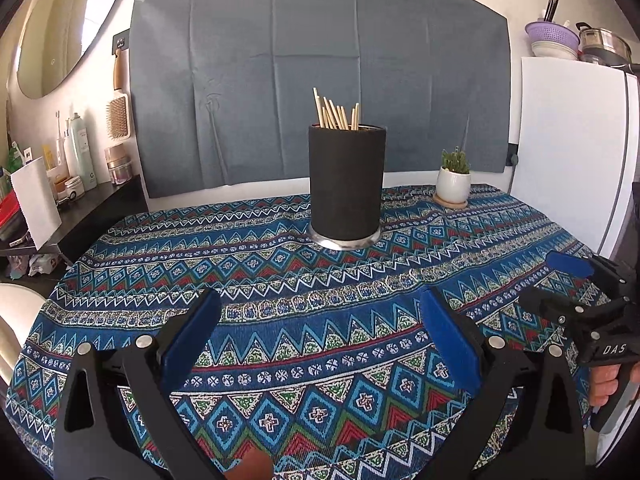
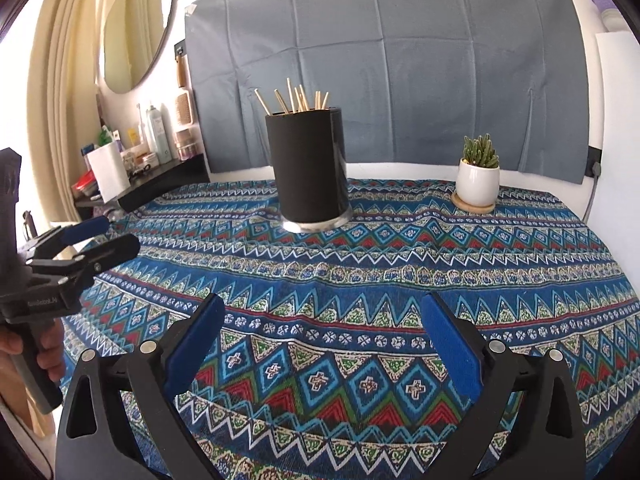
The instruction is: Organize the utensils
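Note:
A black cylindrical holder (image 1: 346, 182) stands upright on the patterned tablecloth (image 1: 280, 264), near the far middle of the table, with several wooden chopsticks (image 1: 336, 112) standing in it. It also shows in the right wrist view (image 2: 310, 168), chopsticks (image 2: 296, 100) sticking out of its top. My left gripper (image 1: 320, 312) is open and empty above the near part of the cloth. My right gripper (image 2: 320, 316) is open and empty too, to the right of the left one. Each gripper shows in the other's view: the right (image 1: 560, 276), the left (image 2: 104, 232).
A small cactus in a white pot (image 2: 478, 178) stands on a wooden coaster at the far right. A dark side shelf (image 1: 80, 208) with bottles and jars is at the left. A white fridge (image 1: 572, 148) stands at the right. A grey cloth (image 1: 320, 60) hangs behind.

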A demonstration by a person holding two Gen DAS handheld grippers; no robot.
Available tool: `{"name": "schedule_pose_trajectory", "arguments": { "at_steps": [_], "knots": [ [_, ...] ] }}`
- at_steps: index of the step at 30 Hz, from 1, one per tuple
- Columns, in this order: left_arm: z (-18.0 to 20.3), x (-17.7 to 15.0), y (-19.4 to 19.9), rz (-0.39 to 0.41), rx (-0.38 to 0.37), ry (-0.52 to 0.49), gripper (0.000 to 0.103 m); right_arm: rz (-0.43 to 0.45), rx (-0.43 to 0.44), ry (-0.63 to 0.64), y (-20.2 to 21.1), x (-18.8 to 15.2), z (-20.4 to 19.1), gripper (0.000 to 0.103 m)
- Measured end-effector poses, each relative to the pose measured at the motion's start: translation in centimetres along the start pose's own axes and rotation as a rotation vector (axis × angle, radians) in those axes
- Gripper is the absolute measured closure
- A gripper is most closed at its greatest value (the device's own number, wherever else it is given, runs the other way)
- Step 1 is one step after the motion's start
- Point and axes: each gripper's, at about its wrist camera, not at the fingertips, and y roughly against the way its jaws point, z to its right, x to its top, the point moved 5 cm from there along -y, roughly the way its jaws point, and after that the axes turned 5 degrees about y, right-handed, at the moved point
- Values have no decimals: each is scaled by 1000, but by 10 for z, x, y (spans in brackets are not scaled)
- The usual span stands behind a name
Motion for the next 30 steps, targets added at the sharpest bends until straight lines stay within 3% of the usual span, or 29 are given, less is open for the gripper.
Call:
{"name": "schedule_pose_trajectory", "arguments": {
  "at_steps": [10, 15, 19, 23, 26, 30],
  "knots": [
    [5, -30, 1, -50, -13, 68, 6, 77, -22, -3, 15, -12, -13, 8],
    [11, -40, -2, -81, -13, 54, 6, 21, -25, 10, 8, -24, -21, 8],
    [11, -52, -13, -163, -12, 59, 6, -28, -64, -16, 1, -33, -18, 8],
    [15, -52, -7, -128, -5, 45, 6, -45, -139, 13, -1, -36, -22, 8],
    [18, -53, -7, -127, 17, 27, 6, -26, -140, 62, 1, -37, -29, 8],
    [12, -53, -7, -130, 5, 75, 6, 17, -121, 86, 8, -37, -34, 8]
  ]
}}
